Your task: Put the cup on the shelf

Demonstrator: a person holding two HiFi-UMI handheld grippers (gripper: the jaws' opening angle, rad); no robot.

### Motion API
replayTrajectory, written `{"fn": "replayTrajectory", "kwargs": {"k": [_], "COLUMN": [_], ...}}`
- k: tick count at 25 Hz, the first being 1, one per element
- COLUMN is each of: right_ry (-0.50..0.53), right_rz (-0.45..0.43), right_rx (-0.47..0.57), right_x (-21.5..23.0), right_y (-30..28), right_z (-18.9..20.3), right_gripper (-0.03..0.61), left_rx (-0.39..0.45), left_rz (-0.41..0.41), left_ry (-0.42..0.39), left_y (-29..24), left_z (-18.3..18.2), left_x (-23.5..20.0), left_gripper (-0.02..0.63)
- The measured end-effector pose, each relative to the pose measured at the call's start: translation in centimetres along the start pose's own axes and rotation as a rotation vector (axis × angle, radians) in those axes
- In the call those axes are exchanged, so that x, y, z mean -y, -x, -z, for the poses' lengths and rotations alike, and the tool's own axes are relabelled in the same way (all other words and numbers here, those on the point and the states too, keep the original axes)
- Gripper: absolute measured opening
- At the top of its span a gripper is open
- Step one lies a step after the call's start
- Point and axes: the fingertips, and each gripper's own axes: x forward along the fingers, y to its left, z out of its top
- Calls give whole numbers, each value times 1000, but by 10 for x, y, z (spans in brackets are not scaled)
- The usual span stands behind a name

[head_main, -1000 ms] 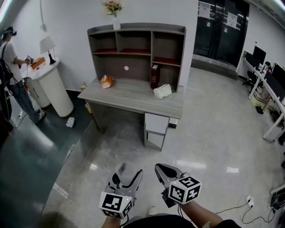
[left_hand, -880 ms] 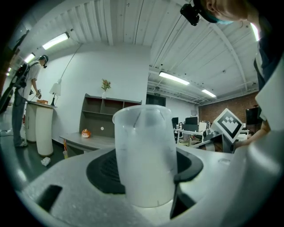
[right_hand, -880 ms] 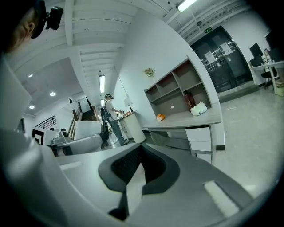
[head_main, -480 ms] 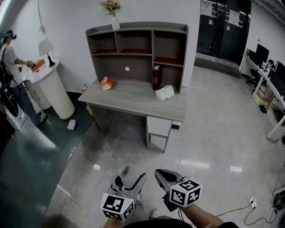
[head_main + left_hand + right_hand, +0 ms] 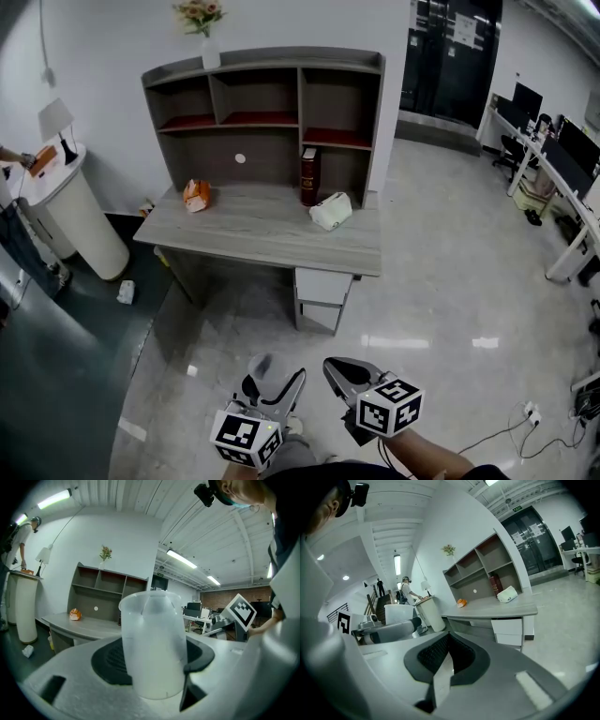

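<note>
The cup (image 5: 152, 644), a cloudy plastic one, stands upright between the jaws of my left gripper (image 5: 274, 373). Its open rim is up and its long axis runs top to bottom, across the jaws. They are about half open and pressed on its sides, so I judge the hold to be firm. In the head view the cup (image 5: 263, 364) sits at the bottom of the frame, just left of centre.

My right gripper (image 5: 449, 635), just beside it at the lower middle, has its jaws closed together with nothing in them.

The shelf (image 5: 272, 94) lies straight ahead of the cup at the upper middle of the frame, well apart across bare floor, so I reckon the carry is only under way. It stands at the back of the bench (image 5: 234, 234), and its upper compartments look empty. A book (image 5: 308, 175) stands under the right one, with a white pouch (image 5: 330, 211) and a small orange thing (image 5: 196, 194) on the bench. The left gripper alone has the cup, so the placing falls to it, cup kept upright
</note>
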Motion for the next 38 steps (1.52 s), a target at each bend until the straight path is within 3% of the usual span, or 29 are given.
{"fn": "replayTrajectory", "kwargs": {"k": [17, 24, 38], "right_ry": [-73, -94, -46], "right_rz": [156, 202, 158], "right_rx": [42, 51, 101], "right_x": [43, 83, 178], "right_y": [-99, -105, -120], "right_z": [-54, -73, -156], "right_gripper": [1, 1, 1], "left_rx": [-57, -63, -9], "left_rz": [157, 183, 167], "left_ry": [-34, -17, -81], "left_y": [-82, -127, -251], "left_z": [-28, -33, -83], "left_x": [-104, -110, -97], "left_gripper": [270, 270, 270]}}
